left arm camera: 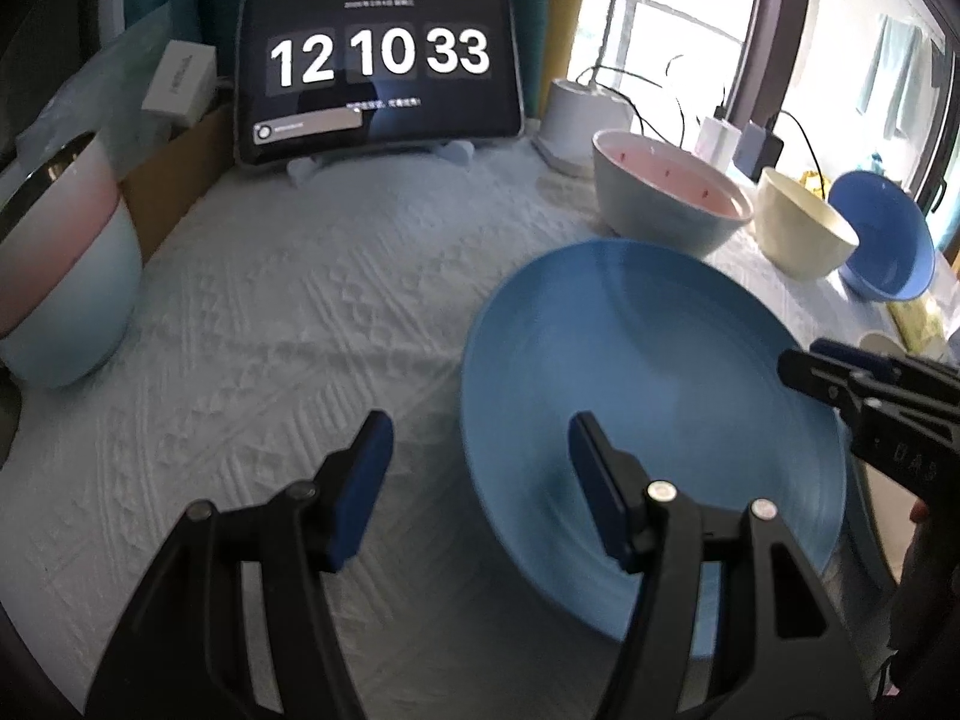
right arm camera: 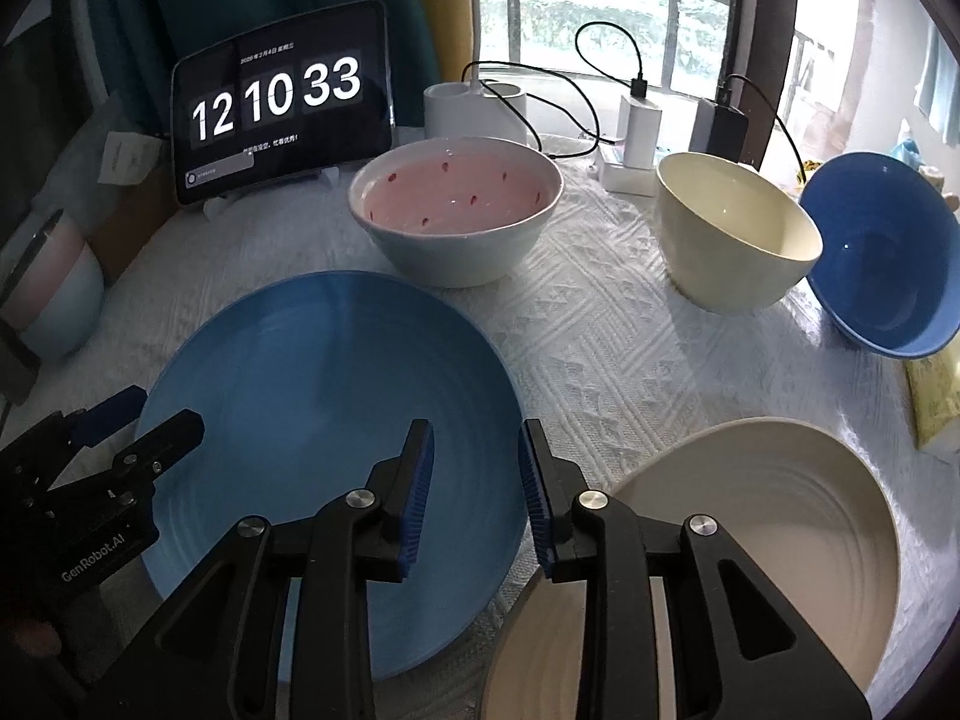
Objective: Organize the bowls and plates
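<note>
A: Right wrist view, lower centre: right gripper [right arm camera: 475,480] part open over blue plate [right arm camera: 312,414] rim, holding nothing. Left gripper [left arm camera: 480,480] spread wide, empty.

B: Cream plate [right arm camera: 768,516] lower right; bowls [right arm camera: 456,222] behind. Rigid, glossy, likely slippery, breakable: pinch the rim.

Ahead of the matt black plastic right gripper [right arm camera: 474,480], a glossy, finely ridged blue ceramic plate [right arm camera: 324,420] lies on white, embossed woven cloth [right arm camera: 600,336]; its ribbed blue pads [right arm camera: 420,498] look rubbery.
</note>
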A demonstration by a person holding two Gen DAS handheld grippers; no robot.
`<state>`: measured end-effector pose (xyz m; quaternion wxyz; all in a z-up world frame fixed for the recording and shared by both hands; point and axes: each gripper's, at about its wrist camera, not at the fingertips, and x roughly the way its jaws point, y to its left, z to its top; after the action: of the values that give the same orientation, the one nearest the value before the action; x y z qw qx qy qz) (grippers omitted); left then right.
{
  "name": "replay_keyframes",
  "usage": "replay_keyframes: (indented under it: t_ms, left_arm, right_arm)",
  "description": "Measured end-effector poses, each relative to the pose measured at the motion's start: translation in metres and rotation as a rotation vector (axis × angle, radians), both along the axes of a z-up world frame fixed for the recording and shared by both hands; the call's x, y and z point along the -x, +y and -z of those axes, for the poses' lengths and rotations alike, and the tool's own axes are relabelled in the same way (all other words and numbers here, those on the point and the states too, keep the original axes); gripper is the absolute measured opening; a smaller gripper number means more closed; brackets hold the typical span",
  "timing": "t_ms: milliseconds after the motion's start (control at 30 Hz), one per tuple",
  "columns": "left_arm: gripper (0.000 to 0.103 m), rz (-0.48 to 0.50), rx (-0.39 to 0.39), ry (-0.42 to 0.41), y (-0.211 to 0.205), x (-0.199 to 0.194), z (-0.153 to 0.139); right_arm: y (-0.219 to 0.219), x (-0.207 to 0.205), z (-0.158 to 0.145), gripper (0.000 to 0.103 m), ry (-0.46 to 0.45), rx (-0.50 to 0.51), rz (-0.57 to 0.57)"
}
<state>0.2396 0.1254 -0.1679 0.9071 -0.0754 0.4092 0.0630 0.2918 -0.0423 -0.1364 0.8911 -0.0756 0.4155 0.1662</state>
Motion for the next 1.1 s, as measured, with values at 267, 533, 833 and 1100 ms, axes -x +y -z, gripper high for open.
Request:
replay_keyframes:
  t_ms: [267, 533, 833, 1100]
  left_arm:
    - [0.049, 0.046, 0.001, 0.000, -0.009, 0.003, 0.000]
    - [0.040, 0.028, 0.006, 0.019, -0.008, 0.002, 0.002]
    - [0.023, 0.028, 0.015, 0.015, -0.003, 0.003, 0.000]
    - [0.023, 0.014, 0.020, 0.017, 0.001, 0.003, 0.000]
  right_arm:
    - [0.014, 0.007, 0.009, 0.022, 0.030, 0.039, -0.082]
    - [0.018, 0.014, 0.004, 0.015, -0.014, 0.070, -0.087]
    - [-0.007, 0.002, -0.007, 0.016, -0.037, 0.049, 0.007]
    - [-0.014, -0.005, -0.004, 0.021, -0.008, 0.018, 0.035]
